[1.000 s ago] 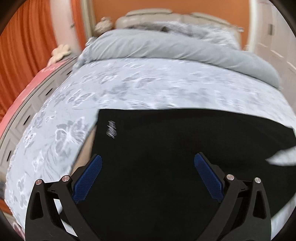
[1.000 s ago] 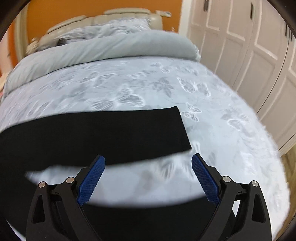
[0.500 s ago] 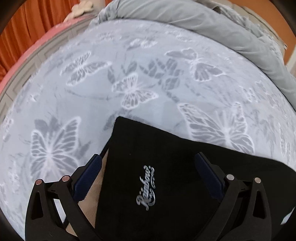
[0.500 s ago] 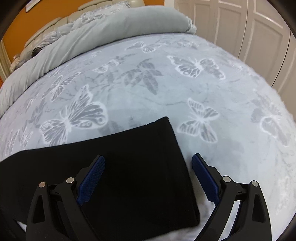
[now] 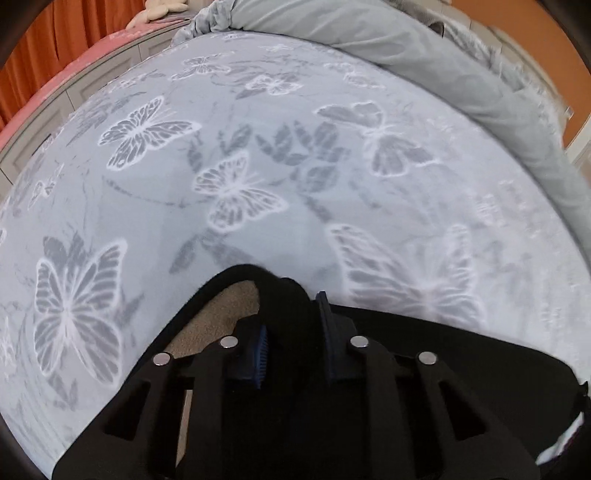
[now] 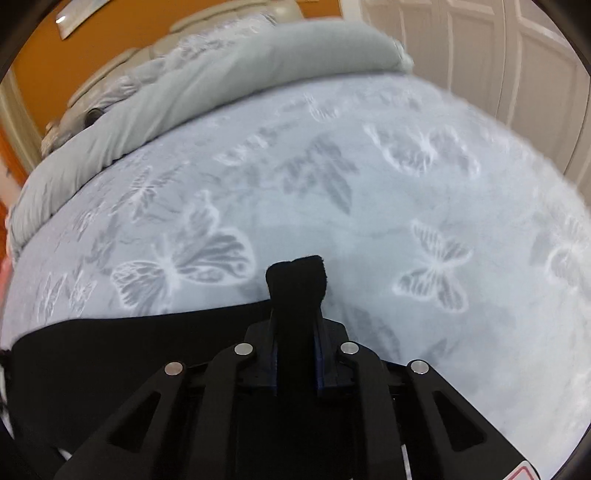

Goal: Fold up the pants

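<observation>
Black pants (image 5: 461, 362) lie flat on the butterfly-print bed. In the left wrist view my left gripper (image 5: 291, 321) is closing on the waistband corner. The cloth is bunched between the blue pads (image 5: 260, 347), and the tan lining (image 5: 225, 310) shows in the lifted opening. In the right wrist view my right gripper (image 6: 295, 332) is closing on the end of a pants leg (image 6: 295, 277). A black tuft stands up between its pads, and the rest of the leg (image 6: 129, 350) stretches off to the left.
The pale grey butterfly bedspread (image 5: 236, 192) stretches ahead of both grippers. A folded grey duvet (image 6: 207, 96) lies across the head of the bed. White wardrobe doors (image 6: 517, 55) stand to the right, and a pink-topped drawer unit (image 5: 44, 99) and orange curtain (image 5: 85, 29) to the left.
Both grippers stood wide open over the pants; now each has closed its pads on the cloth, which bunches up between them. Both came lower and closer to the bed.
</observation>
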`<state>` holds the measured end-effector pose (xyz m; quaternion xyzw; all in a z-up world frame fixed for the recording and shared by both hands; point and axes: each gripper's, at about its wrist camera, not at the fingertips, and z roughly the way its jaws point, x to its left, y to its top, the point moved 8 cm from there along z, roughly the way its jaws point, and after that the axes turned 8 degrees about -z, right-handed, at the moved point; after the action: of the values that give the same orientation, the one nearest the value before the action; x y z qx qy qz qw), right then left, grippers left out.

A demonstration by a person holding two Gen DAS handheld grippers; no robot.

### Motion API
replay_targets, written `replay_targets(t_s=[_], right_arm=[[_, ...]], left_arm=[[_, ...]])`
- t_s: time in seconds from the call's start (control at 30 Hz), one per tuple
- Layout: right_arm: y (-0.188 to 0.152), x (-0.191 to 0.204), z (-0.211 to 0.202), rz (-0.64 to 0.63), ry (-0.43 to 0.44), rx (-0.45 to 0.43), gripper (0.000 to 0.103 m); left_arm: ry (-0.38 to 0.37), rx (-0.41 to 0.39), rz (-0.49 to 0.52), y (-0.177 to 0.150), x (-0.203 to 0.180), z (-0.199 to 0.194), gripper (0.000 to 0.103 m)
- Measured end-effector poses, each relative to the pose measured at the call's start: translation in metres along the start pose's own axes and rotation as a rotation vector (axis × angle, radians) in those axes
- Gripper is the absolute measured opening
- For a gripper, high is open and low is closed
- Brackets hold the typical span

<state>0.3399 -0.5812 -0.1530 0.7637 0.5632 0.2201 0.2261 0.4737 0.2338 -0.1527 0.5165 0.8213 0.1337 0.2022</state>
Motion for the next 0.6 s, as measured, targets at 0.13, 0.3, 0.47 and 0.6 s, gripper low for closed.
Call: replay_targets(t_s=[0.13, 0.3, 0.47, 0.6], right_arm=[[0.008, 0.009, -0.049, -0.030, 0.035, -0.089, 0.011], [-0.001, 0.013, -0.134, -0.079, 0.093, -0.198, 0.011], [-0.049, 0.012, -0.182, -0.152, 0.100, -0.214, 0.011], [-0.107, 0.000, -0.191, -0.153, 0.115, -0.176, 0.011]], left_arm=[[-0.095, -0.055, 0.026, -0.005, -0.003, -0.055, 0.018], [-0.190, -0.121, 0.052, -0.022, 0.022, -0.141, 0.011], [-0.223, -0.118, 0.108, -0.071, 0.058, -0.193, 0.011], [-0.265, -0.085, 0.103, -0.123, 0.092, -0.208, 0.012]])
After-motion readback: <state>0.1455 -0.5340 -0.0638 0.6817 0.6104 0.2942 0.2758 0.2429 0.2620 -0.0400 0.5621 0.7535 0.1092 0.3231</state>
